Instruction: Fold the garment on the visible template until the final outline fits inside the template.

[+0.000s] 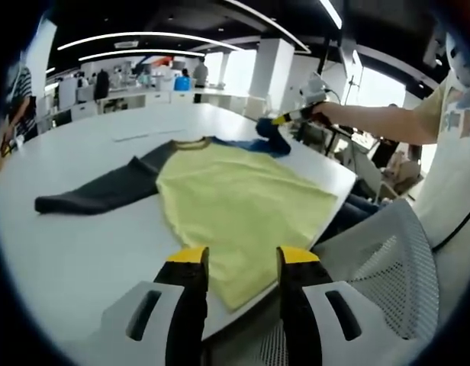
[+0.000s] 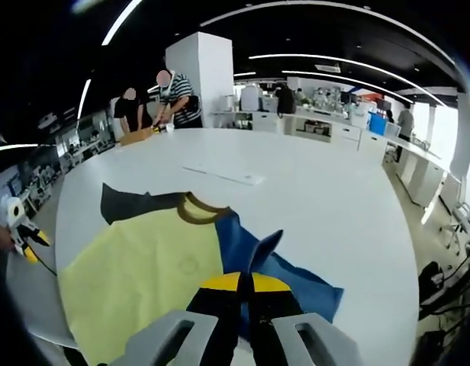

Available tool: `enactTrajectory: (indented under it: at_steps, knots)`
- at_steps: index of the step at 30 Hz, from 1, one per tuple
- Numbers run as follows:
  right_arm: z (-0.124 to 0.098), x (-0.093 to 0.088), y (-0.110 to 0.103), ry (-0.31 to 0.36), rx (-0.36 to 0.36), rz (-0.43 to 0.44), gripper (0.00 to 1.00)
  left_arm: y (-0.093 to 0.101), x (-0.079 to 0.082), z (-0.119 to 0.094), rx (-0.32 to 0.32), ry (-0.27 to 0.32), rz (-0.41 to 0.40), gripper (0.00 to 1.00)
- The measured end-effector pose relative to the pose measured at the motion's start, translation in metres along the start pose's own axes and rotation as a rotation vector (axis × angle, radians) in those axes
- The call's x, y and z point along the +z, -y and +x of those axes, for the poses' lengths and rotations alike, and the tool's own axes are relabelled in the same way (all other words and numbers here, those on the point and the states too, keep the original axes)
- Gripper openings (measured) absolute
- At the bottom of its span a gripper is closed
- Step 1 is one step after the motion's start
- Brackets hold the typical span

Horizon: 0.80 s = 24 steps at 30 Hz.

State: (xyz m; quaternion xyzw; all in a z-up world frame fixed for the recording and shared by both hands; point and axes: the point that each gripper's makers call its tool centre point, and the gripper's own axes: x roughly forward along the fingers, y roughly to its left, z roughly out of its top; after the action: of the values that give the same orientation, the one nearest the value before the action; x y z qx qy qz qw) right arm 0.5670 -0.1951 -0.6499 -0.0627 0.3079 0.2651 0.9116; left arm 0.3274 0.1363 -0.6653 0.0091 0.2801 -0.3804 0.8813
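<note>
A large open office with long curved ceiling light strips (image 2: 319, 57), a white square pillar (image 2: 204, 72) and rows of workstations at the back. A broad white rounded desk (image 1: 82, 252) carries the things. In the right gripper view, two people (image 2: 174, 99) stand at the far edge of the desk, and a thin white strip (image 2: 223, 174) lies flat on the desk beyond the garment. In the left gripper view, a white mesh chair (image 1: 395, 267) sits at the near right edge of the desk.

The garment (image 1: 235, 194) lies spread on the desk near its edge. It is a long-sleeved shirt with a pale yellow body, a dark olive collar band (image 2: 198, 209), one dark grey sleeve (image 1: 98, 192) stretched flat to the side, and one blue sleeve (image 2: 288, 278) on the other side.

The left gripper (image 1: 243, 263) hovers at the yellow hem, its yellow-tipped black fingers (image 1: 191, 263) spread apart with nothing between them. The right gripper (image 2: 244, 284) has its fingers pressed together on the blue sleeve, pinching a fold of blue cloth that rises above the fingertips. In the left gripper view, that same gripper is seen at the far side, held by a person's outstretched arm (image 1: 372, 122).
</note>
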Motion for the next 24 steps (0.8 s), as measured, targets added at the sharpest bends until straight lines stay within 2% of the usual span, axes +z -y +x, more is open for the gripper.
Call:
enactTrajectory:
  at_steps: [15,24]
  knots:
    - [0.024,0.009,-0.033,-0.035,0.061,-0.039,0.00,-0.004,0.003,0.000,0.001,0.030,-0.024,0.32]
    - [0.040,0.018,-0.052,-0.043,0.094,-0.068,0.00,-0.008,0.000,0.000,-0.003,0.022,-0.032,0.32]
